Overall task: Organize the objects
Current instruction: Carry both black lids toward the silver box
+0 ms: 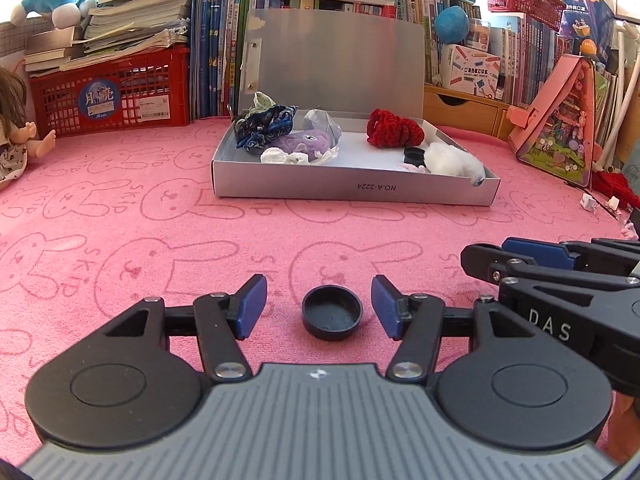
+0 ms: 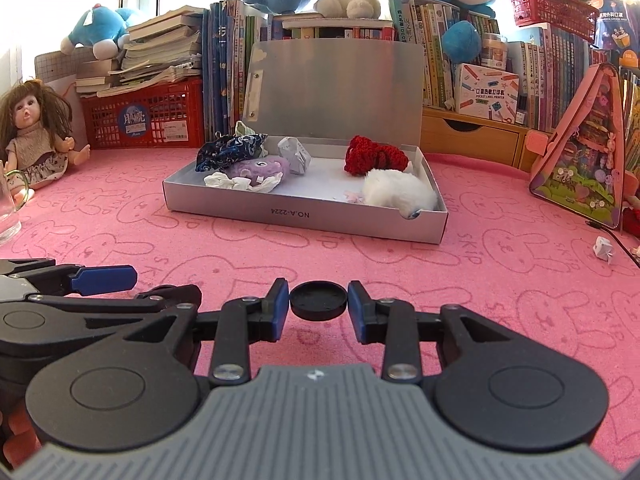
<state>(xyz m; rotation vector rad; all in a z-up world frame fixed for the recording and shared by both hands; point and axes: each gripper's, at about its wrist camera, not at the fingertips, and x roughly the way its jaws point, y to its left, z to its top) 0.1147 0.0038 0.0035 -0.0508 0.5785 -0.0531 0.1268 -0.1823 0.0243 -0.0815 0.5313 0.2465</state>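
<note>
- The black cap (image 2: 318,301) is round, without long axis, pinched between my right gripper (image 2: 318,303) pads, low over the pink mat (image 2: 480,280)
- A second black cap (image 1: 332,312) lies free between my open left gripper (image 1: 319,307) jaws
- The open silver box (image 2: 304,216) is straight ahead

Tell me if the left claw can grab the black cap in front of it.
Probably yes: the left claw stands open with the black cap on the pink cloth between its pads, nothing blocking. The right claw already grips its own cap.
</note>
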